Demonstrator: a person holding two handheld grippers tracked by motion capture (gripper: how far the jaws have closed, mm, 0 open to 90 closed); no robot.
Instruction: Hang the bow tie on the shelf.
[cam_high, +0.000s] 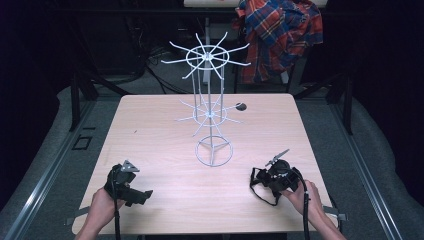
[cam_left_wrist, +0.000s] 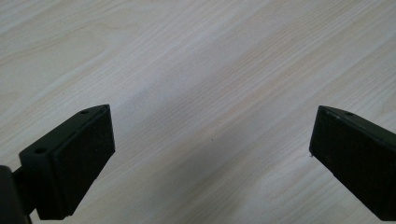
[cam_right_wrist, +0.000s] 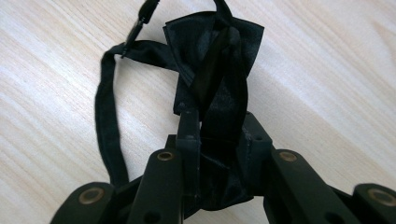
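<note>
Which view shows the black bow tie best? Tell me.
The right gripper view: the bow tie lies close up, its satin folds and strap clear, clamped in the jaws. In the high view it is small and dark under the right gripper.

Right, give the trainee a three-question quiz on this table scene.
1. What does the right gripper clamp?
2. True or false: the left gripper has its jaws closed on the strap.
3. Which stands in the middle of the table? A) a white wire rack B) a glass vase C) a cardboard box

Key:
1. A black satin bow tie, its strap trailing on the table.
2. False: its jaws stand apart over bare wood.
3. A, the white wire rack.
</note>
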